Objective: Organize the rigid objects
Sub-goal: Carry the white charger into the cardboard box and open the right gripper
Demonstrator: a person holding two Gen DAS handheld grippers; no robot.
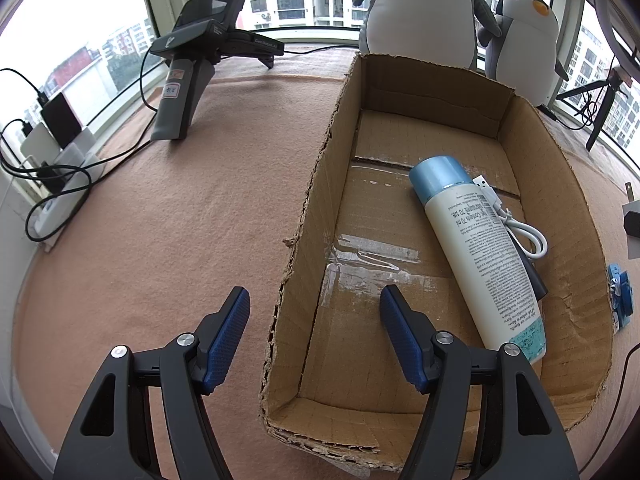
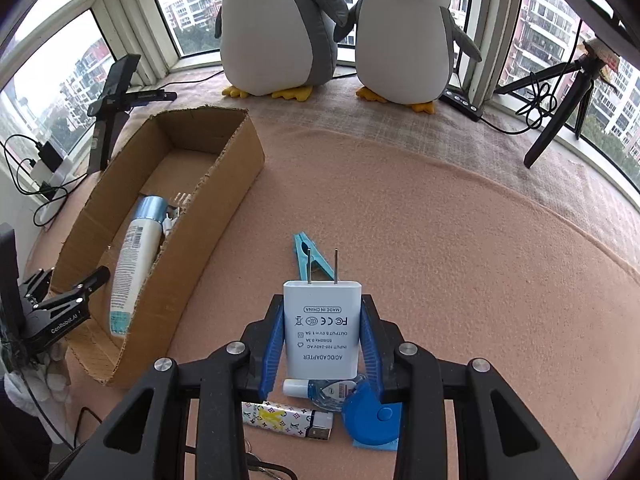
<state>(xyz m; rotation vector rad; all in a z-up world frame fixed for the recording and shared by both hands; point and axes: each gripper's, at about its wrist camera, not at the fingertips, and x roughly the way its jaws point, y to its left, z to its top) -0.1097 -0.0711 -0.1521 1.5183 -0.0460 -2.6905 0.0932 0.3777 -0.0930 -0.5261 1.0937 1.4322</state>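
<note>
I am holding the white adapter between the blue pads of my right tool, which is closing on its two sides with the prongs pointing forward, so I can carry it without it turning. It is hanging above the pink desk, well to the right of the cardboard box, where the white bottle is already lying. My left tool is standing wide open and empty, straddling the near left wall of the box, I think to steady it.

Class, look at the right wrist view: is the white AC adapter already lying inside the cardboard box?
No, the white AC adapter is clamped between the right gripper fingers above the pink cloth, outside the cardboard box.
</note>
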